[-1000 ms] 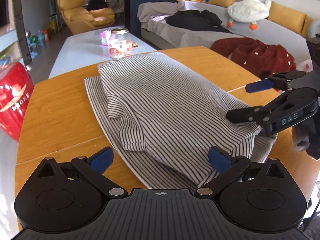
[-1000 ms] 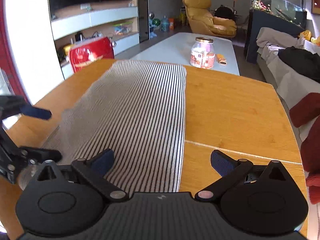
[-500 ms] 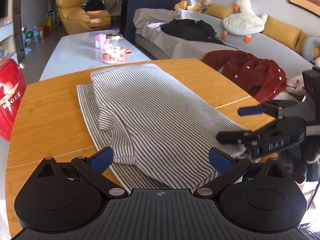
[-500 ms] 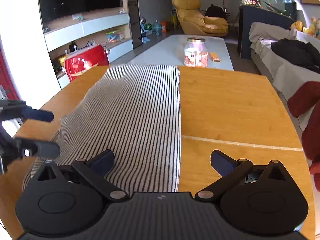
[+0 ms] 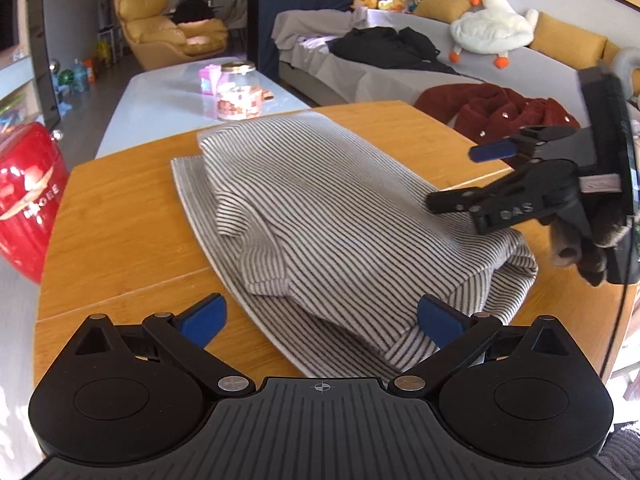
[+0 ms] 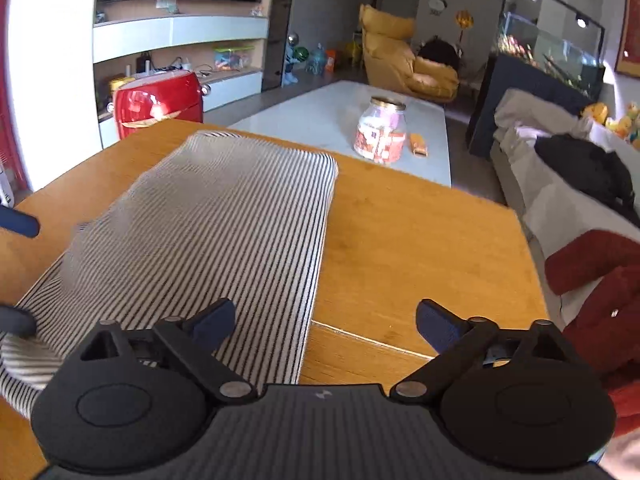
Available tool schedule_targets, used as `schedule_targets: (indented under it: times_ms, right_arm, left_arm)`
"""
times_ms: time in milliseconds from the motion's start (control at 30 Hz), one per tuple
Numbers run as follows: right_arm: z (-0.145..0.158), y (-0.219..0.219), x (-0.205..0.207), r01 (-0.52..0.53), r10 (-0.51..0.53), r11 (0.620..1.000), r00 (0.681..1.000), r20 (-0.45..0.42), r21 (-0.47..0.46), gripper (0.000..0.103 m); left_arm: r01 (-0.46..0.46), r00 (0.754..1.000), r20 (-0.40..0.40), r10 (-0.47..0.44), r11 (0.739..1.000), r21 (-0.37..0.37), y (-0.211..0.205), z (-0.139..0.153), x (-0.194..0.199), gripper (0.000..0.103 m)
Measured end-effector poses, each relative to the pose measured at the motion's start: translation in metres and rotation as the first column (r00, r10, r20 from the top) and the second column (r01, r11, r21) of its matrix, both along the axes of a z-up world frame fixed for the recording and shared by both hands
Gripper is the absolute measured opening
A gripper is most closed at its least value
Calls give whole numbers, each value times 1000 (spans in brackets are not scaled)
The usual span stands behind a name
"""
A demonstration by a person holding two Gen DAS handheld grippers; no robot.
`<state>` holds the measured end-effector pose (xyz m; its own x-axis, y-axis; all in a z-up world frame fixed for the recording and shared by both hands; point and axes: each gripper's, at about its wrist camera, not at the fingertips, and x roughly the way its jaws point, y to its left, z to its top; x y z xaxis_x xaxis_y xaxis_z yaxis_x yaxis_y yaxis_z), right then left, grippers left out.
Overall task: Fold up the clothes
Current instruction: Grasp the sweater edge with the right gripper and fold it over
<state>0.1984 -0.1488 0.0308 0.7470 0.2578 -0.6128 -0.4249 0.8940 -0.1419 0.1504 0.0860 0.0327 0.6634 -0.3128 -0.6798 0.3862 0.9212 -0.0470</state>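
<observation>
One striped garment lies folded over itself on the wooden table, its near end just ahead of the left gripper. Two grippers show, left and right gripper, each with jaws spread apart and holding nothing. One glass jar stands on the white table beyond.

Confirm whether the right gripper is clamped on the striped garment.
No: the right gripper is open, its fingers spread above the striped garment.

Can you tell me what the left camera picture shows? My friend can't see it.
A folded striped shirt lies on a wooden table. The open left tool hovers at its near edge, and the open right tool reaches in from the right.
</observation>
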Motion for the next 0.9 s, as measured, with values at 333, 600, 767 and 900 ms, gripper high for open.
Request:
schedule_targets:
  times_ms: [333,600,767,900]
  right_arm:
    - [-2,52,-88,-545,542,835,839,-59,-76,80]
    - [-20,71,-78,-452,458,871,889,-16,-192,62]
    - [-7,54,-34,-323,336,941,930,-151,100,59]
    - [-7,38,-17,-262,308,940,926,-219,216,59]
  left_arm:
    - [-153,988,-2,153,988,33,23,6,13,103]
    - [-156,988,-7,156,988,5,26,14,12,103]
    - [-89,996,22,89,996,3,29,21,-3,103]
    - [23,999,31,-23,1000,0,29,22,-20,103]
